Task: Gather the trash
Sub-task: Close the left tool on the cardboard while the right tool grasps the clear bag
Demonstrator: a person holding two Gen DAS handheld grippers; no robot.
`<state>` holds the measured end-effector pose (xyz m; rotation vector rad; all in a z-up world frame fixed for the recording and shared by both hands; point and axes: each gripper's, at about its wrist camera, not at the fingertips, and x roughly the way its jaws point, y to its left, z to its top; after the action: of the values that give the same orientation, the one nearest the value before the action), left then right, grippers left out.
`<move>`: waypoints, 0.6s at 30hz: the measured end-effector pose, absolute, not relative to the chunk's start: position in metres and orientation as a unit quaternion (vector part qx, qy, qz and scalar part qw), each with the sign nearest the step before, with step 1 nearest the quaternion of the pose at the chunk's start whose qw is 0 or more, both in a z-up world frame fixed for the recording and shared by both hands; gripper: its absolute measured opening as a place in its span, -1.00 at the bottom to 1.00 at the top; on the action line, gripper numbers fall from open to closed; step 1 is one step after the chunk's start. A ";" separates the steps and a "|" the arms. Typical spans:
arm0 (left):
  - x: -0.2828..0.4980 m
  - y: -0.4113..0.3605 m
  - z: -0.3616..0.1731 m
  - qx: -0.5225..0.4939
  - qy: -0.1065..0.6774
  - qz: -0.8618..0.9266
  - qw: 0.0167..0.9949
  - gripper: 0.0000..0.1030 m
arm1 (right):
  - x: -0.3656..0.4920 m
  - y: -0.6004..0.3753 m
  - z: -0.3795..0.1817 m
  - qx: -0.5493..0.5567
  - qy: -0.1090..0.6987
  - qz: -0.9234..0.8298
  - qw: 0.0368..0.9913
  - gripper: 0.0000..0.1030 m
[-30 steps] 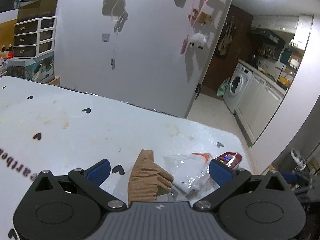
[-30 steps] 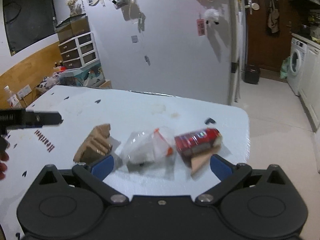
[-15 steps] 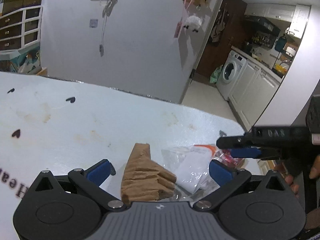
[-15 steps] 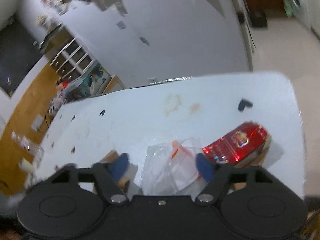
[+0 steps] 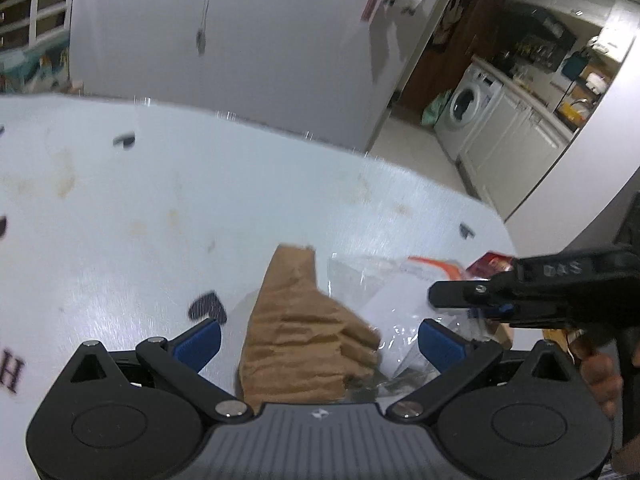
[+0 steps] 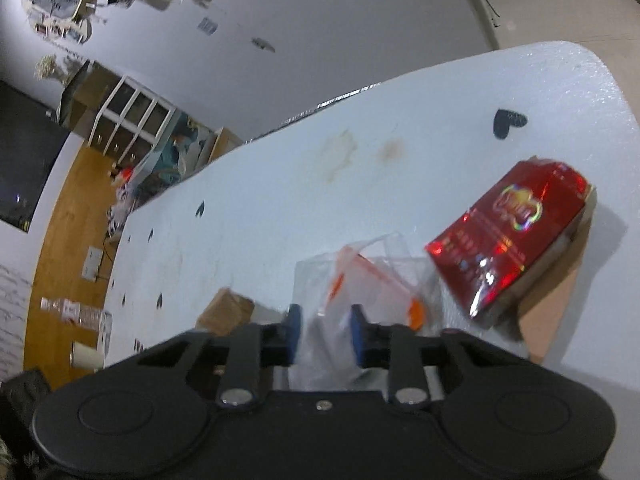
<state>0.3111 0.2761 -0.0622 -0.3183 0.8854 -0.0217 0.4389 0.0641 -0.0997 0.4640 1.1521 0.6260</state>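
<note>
The clear plastic bag (image 6: 352,280) with orange trim lies on the white table (image 6: 280,184), between the crumpled brown paper (image 5: 304,332) and the red packet (image 6: 516,236). The right claw (image 6: 325,330) has just been closing, and its blue pads now pinch the bag's near edge. The left claw (image 5: 320,338) stands wide apart, its pads on either side of the brown paper without touching it. The red packet rests on a piece of tan card (image 6: 548,312) near the table's corner.

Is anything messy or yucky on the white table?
Yes. Brownish stains mark the table. Litter lies on it too: a crumpled brown paper bag, a clear plastic bag and a dented red box.
</note>
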 end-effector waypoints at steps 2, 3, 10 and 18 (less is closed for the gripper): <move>0.313 0.278 -0.066 -0.156 0.434 -0.011 0.887 1.00 | 0.435 0.065 -0.097 0.206 0.531 0.296 0.767 -0.61; 0.313 0.279 -0.067 -0.157 0.437 -0.011 0.886 1.00 | 0.431 0.067 -0.096 0.199 0.527 0.305 0.768 -0.62; 0.313 0.288 -0.076 -0.186 0.457 -0.007 0.870 0.96 | 0.412 0.063 -0.087 0.181 0.513 0.330 0.771 -0.69; 0.321 0.289 -0.080 -0.211 0.453 -0.016 0.866 0.70 | 0.395 0.057 -0.080 0.158 0.510 0.339 0.775 -0.74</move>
<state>0.3214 0.2890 -0.0795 -0.4408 0.9483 -0.0331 0.3953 0.0574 -0.0800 0.3414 1.1039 0.7330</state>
